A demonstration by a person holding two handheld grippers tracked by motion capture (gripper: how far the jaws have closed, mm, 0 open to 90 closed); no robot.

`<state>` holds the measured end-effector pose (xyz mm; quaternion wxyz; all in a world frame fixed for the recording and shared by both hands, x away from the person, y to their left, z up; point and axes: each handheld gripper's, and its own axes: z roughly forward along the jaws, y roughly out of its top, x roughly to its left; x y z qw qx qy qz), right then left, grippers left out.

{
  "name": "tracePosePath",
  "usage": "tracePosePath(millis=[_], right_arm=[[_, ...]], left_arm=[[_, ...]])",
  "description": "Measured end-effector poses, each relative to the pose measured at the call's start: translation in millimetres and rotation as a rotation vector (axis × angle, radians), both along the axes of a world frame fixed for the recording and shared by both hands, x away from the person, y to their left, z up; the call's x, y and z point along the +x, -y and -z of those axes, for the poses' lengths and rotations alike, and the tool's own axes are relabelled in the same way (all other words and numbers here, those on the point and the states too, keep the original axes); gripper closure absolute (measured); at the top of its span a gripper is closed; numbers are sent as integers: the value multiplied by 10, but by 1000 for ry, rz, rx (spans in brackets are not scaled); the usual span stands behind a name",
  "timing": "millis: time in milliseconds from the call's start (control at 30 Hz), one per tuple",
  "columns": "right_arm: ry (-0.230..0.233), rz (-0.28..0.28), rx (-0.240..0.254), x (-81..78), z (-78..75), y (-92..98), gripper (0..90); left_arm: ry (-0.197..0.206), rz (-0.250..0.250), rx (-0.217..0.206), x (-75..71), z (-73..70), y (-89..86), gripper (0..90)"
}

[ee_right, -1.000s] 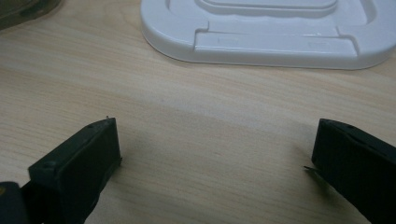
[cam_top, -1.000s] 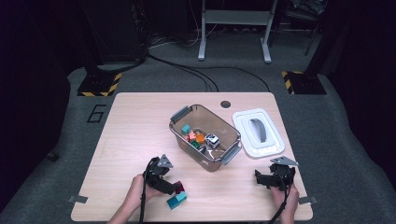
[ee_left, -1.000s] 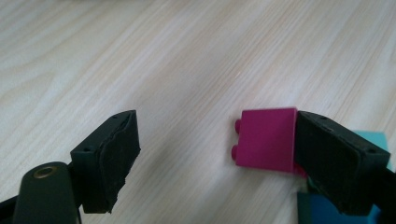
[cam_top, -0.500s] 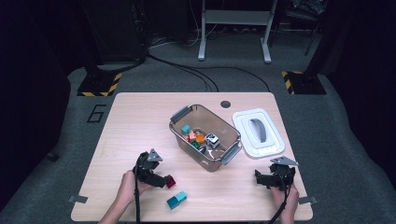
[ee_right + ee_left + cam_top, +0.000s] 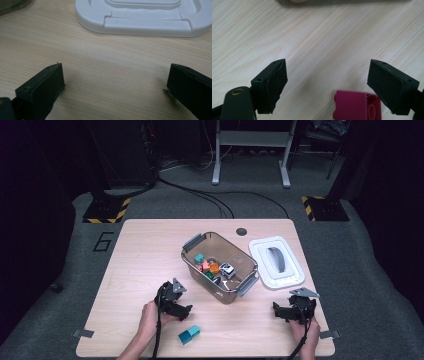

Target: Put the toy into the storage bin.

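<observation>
My left gripper rests near the table's front edge, left of centre, in a person's hand. In the left gripper view its jaws stand open, and a magenta brick lies on the wood between them, close against the right jaw and well apart from the left one. The same magenta brick peeks out beside the gripper in the high view. A teal brick lies just in front of it. My right gripper sits at the front right, open over bare wood.
A clear plastic bin with several small coloured pieces stands mid-table. Its white lid lies flat to the right, straight ahead of the right gripper. The table's front edge runs close behind both hands.
The magenta brick, which lay against the teal brick, has been drawn away from it. The left gripper went left and then came back to the right. The right gripper has kept still.
</observation>
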<state>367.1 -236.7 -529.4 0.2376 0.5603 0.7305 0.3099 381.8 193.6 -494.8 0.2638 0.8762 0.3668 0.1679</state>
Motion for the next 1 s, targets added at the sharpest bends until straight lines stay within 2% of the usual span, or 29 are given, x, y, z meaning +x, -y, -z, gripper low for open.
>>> tracePosePath(millis=[33, 67, 167, 233, 467, 533, 567, 600, 633, 733, 767, 833, 867, 900, 933, 1000], right_arm=[[0, 0, 0, 0, 0, 0, 4], [0, 0, 0, 0, 0, 0, 3], [0, 0, 0, 0, 0, 0, 3], [1, -1, -1, 1, 0, 1, 3], [0, -1, 0, 0, 0, 0, 3], [1, -2, -1, 1, 0, 1, 3], [1, -2, 0, 1, 1, 1, 3], [1, -2, 0, 1, 1, 1, 3], [1, -2, 0, 1, 1, 1, 3], [1, -1, 0, 1, 1, 0, 3], [1, -1, 0, 2, 1, 0, 3], [1, -1, 0, 2, 1, 1, 3], [1, -1, -1, 1, 1, 0, 3], [1, -1, -1, 1, 1, 0, 3], [1, -1, -1, 1, 0, 1, 3], [1, -2, 0, 2, 1, 1, 4]], left_arm=[[0, -3, 10, -22, 2, -10, 162], [12, -4, 38, -73, 5, -43, 162], [20, -5, 48, -123, 12, -82, 162], [12, -5, 50, -161, 15, -129, 161], [-2, -38, 16, -289, 41, -326, 162], [-12, -52, 1, -308, 55, -386, 164], [-24, -54, -23, -310, 66, -447, 177], [-33, -55, -48, -311, 73, -472, 193], [-33, -55, -48, -311, 73, -472, 213], [-46, -45, -86, -317, 74, -525, 267], [-48, -37, -86, -320, 69, -534, 328], [-48, -36, -93, -327, 69, -532, 357], [-49, -35, -97, -328, 68, -531, 427], [-49, -36, -98, -329, 68, -531, 427], [-45, -34, -98, -327, 69, -533, 505], [-44, -34, -98, -325, 72, -535, 562]])
